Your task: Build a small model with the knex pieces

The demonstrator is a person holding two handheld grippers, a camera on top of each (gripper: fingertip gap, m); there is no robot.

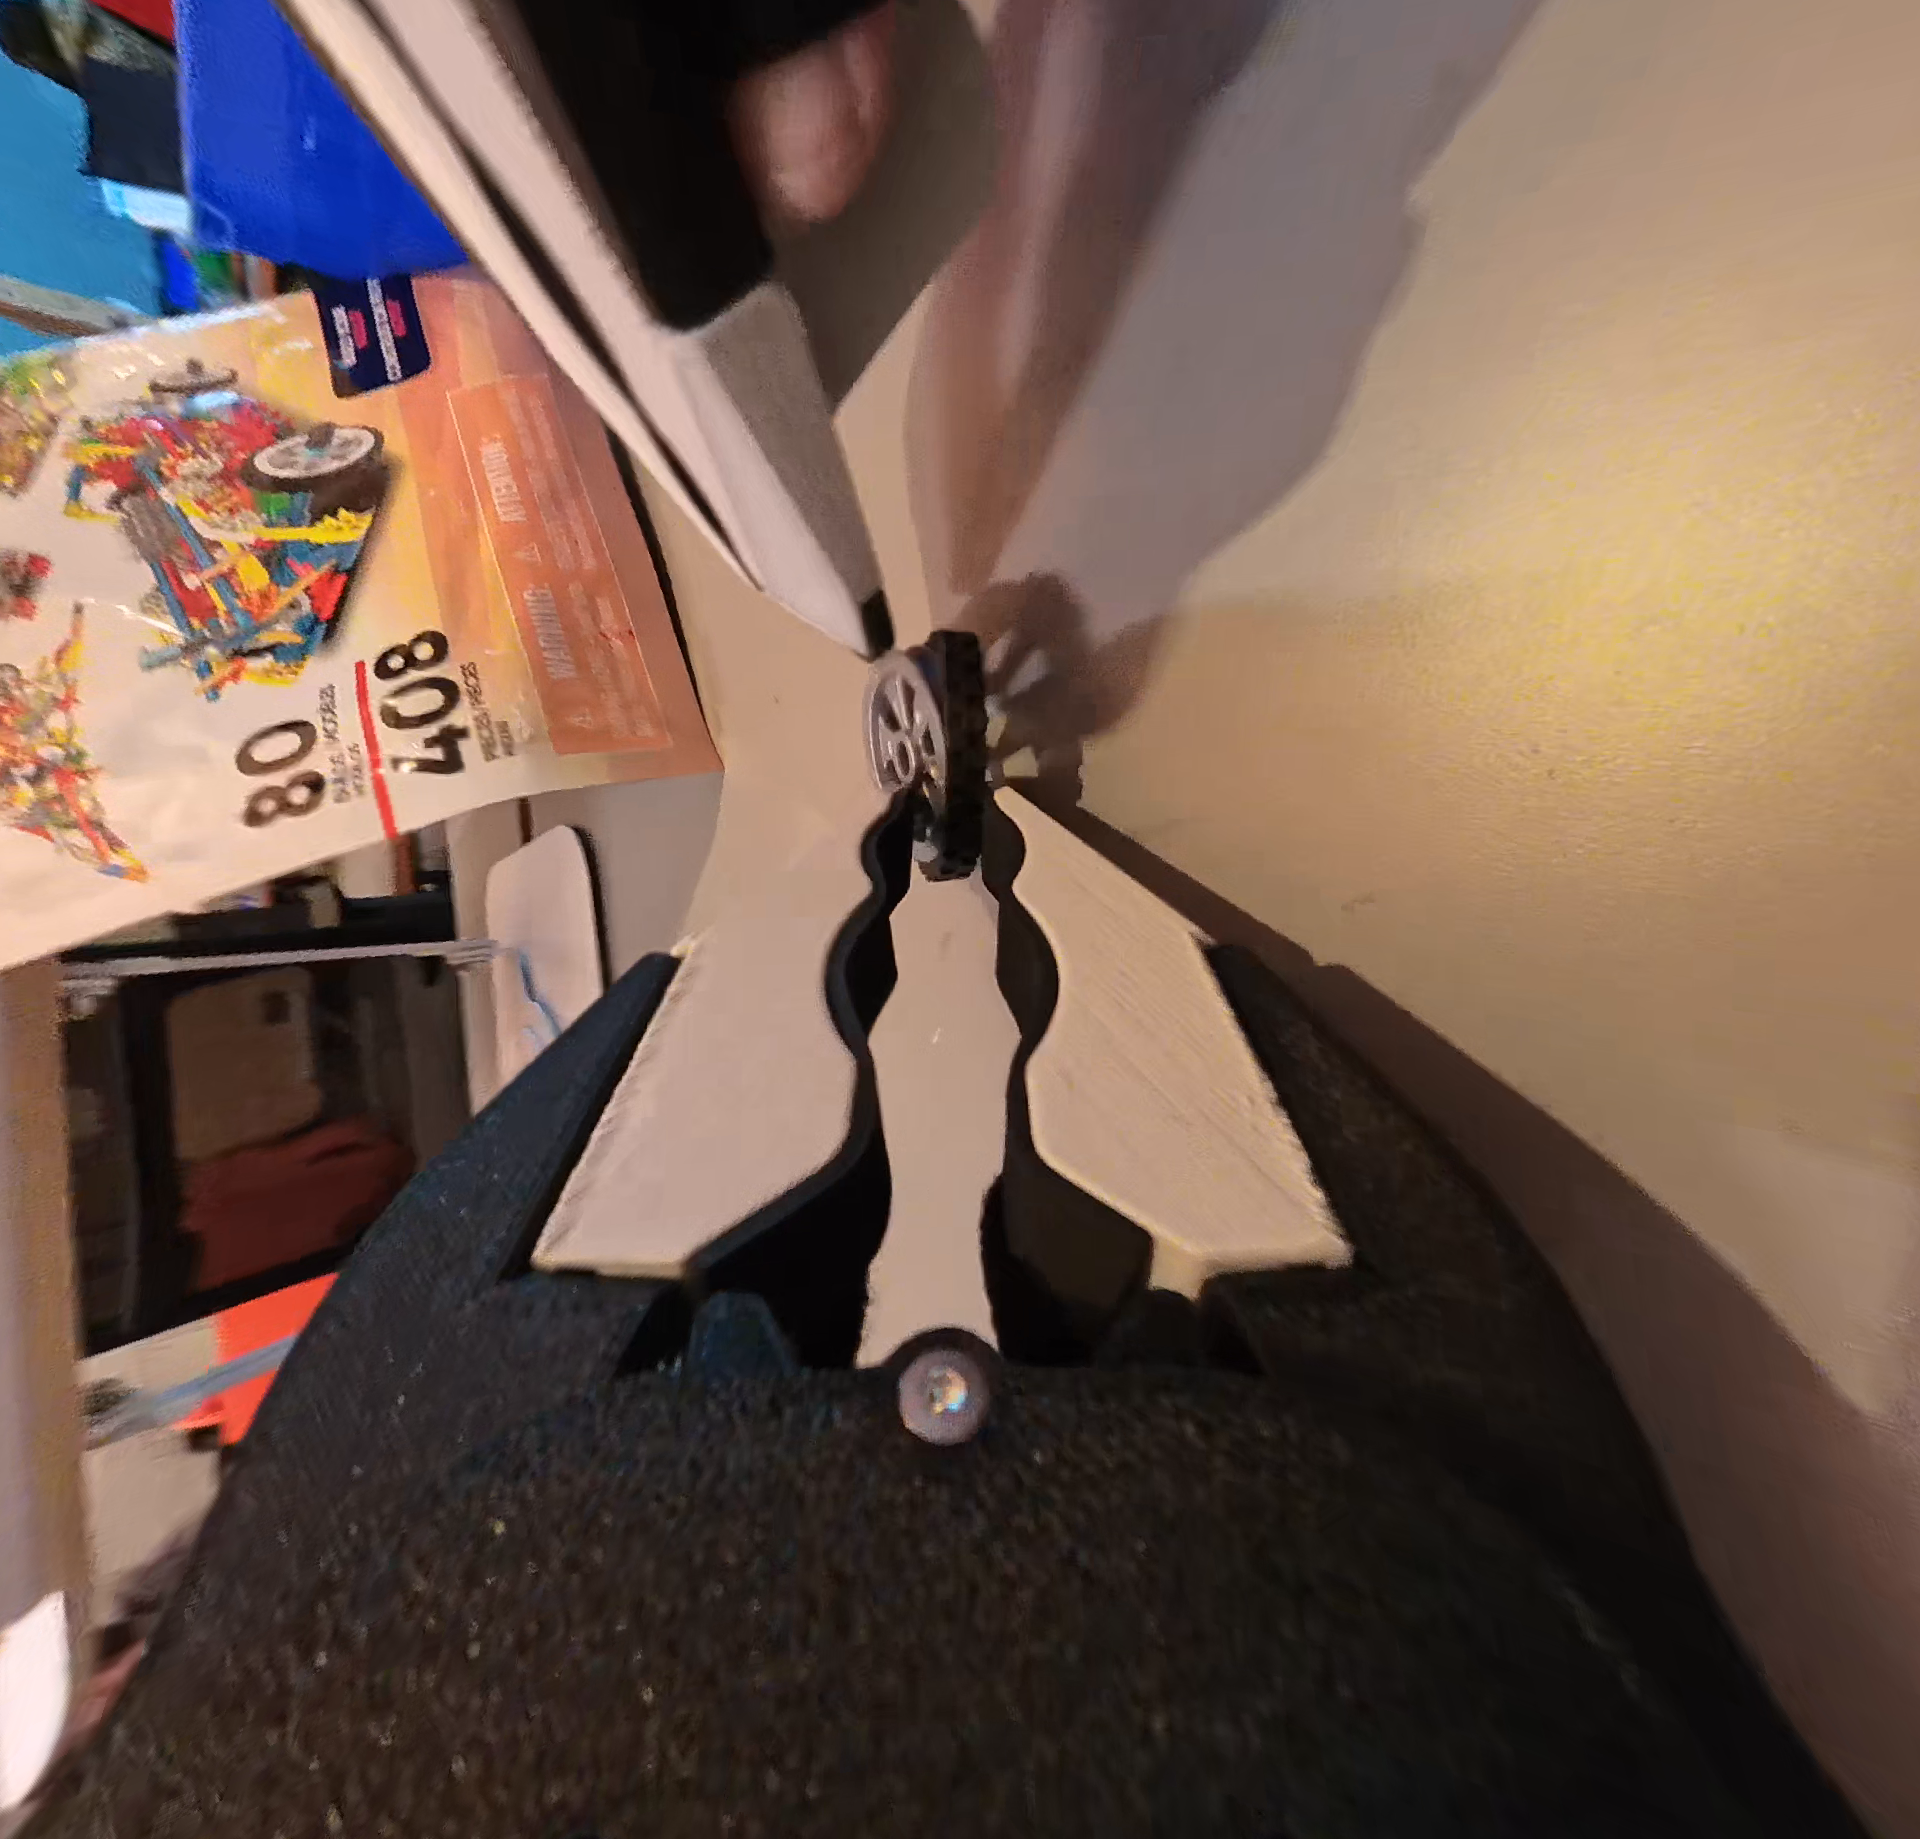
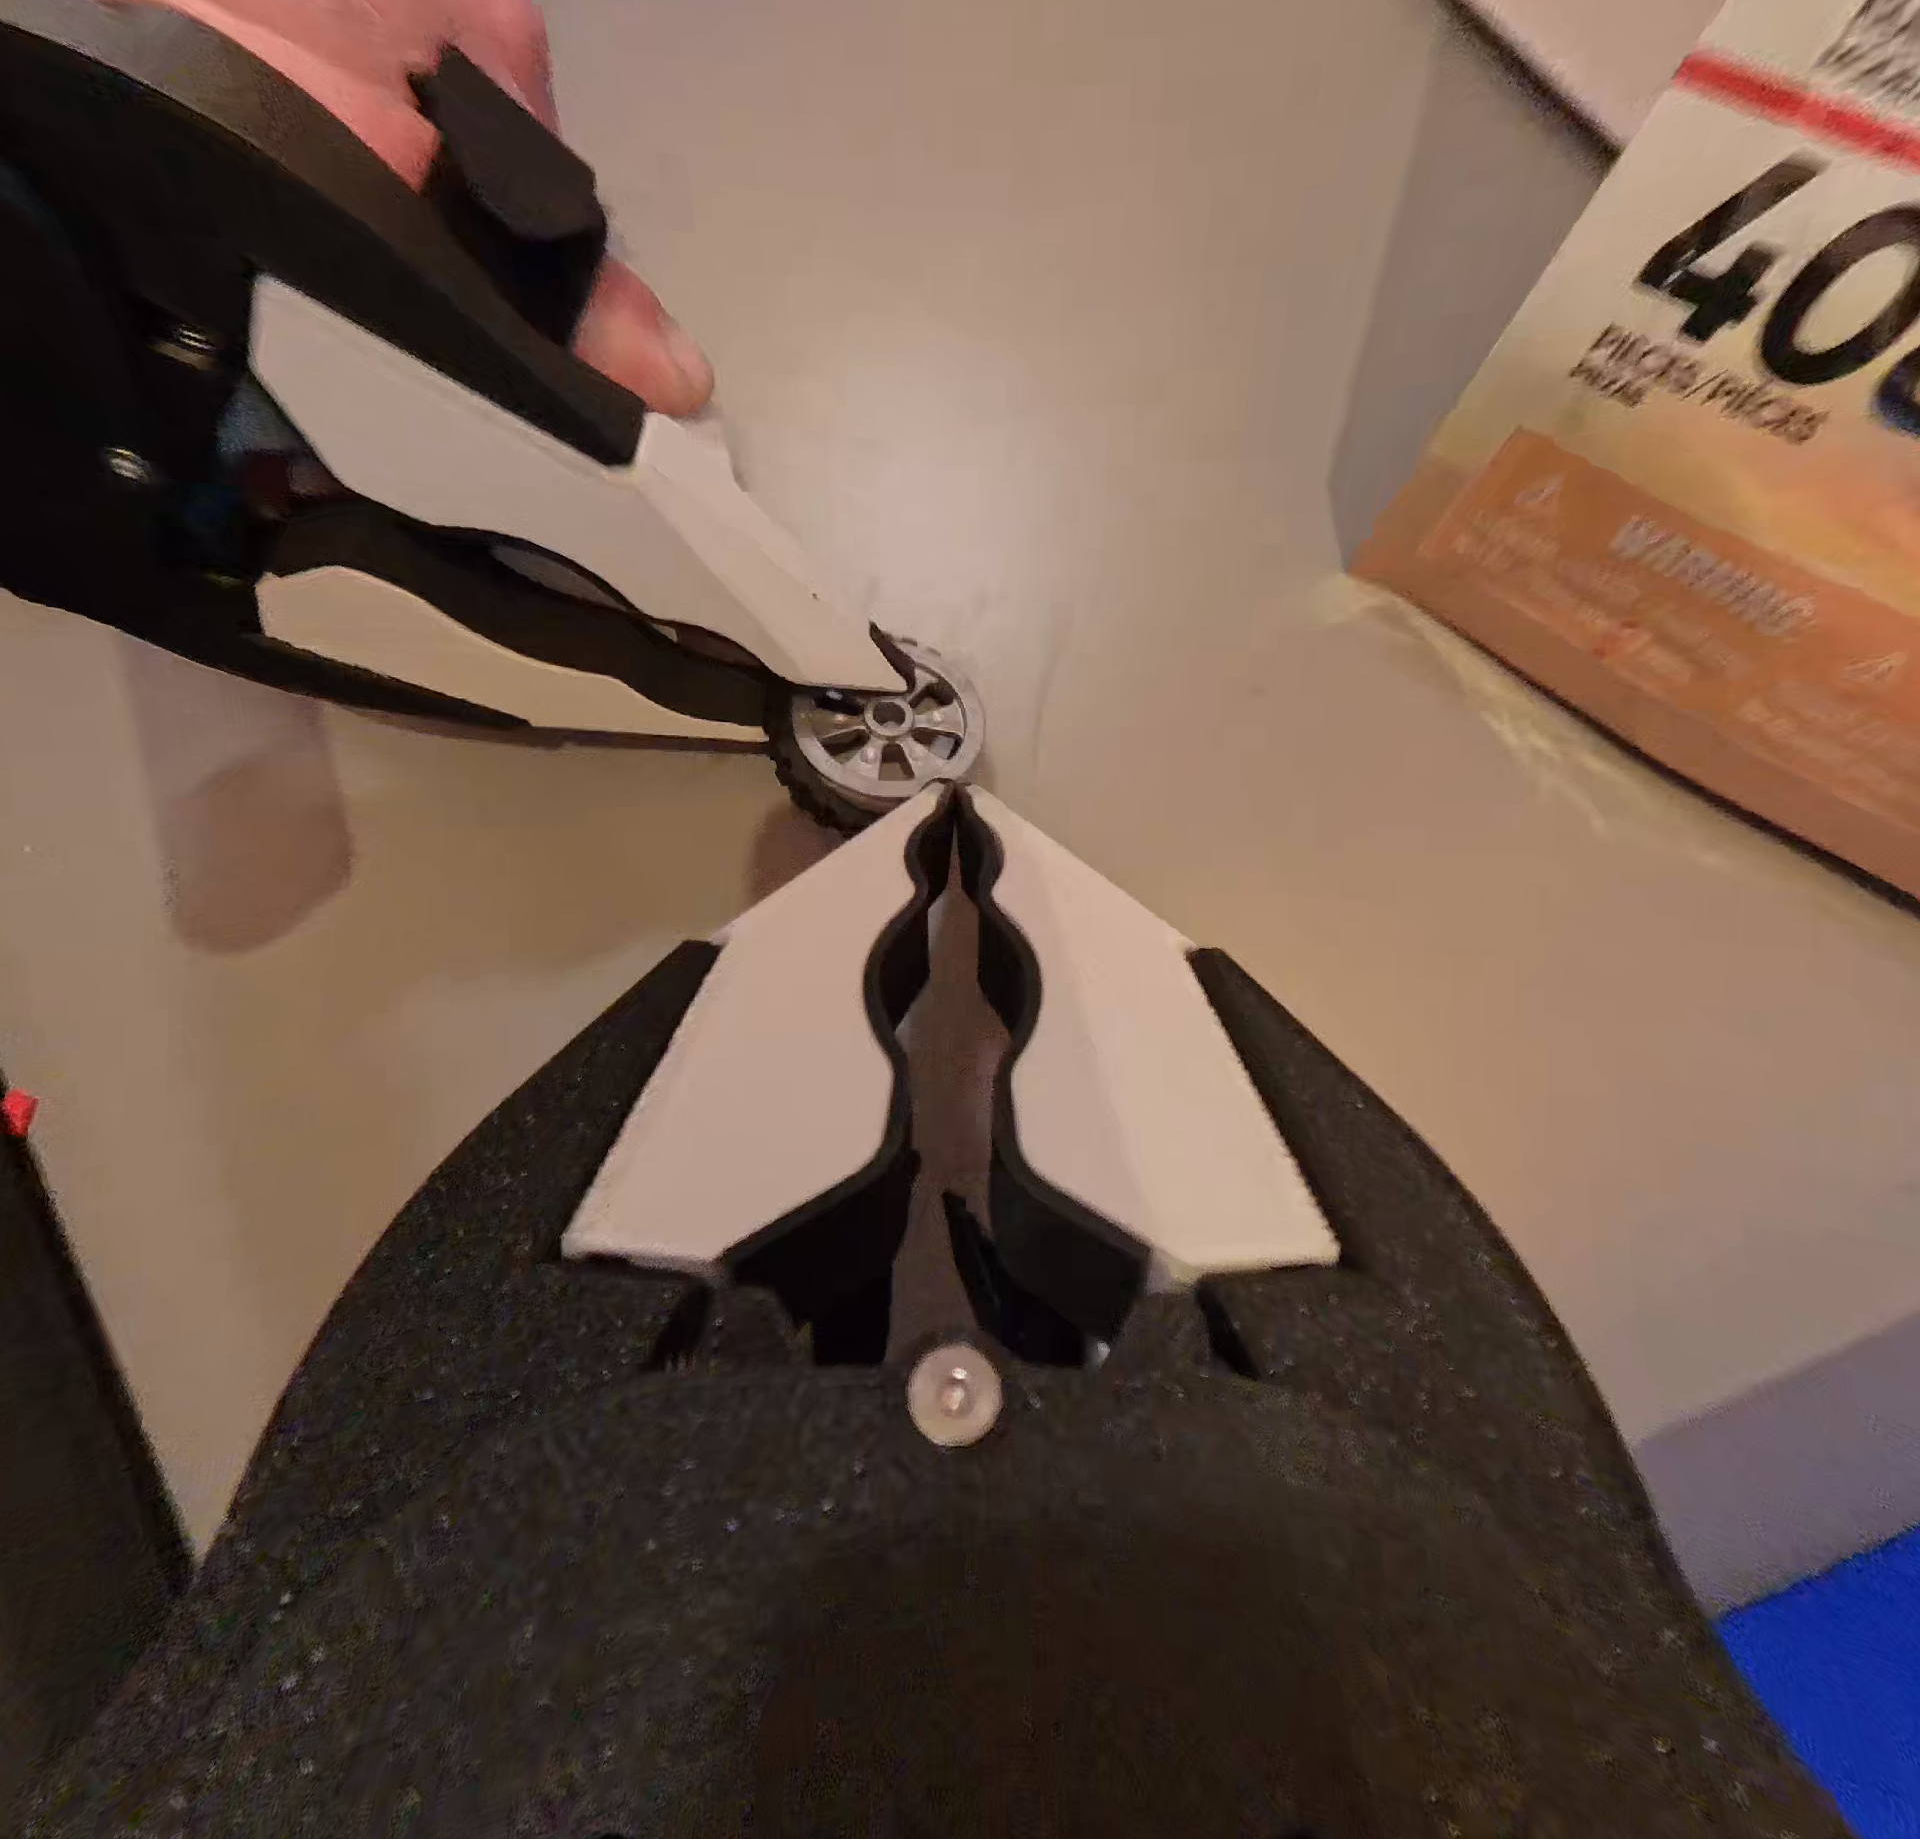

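A small toy wheel with a black tyre and a grey spoked hub is pinched by its tyre between the tips of my left gripper, just above the pale tabletop. My right gripper comes in from the upper left, and its tips touch the wheel's top edge. In the right wrist view my right gripper is shut with its jaws together, its point against the rim of the wheel. The left gripper holds the wheel from the left. I cannot tell if anything small sits between the right tips.
A toy construction-set box stands on the table to the left; it also shows at the right in the right wrist view. A blue object lies behind it. A person's hand holds the left gripper. Less than 4 cm separates the two grippers' tips.
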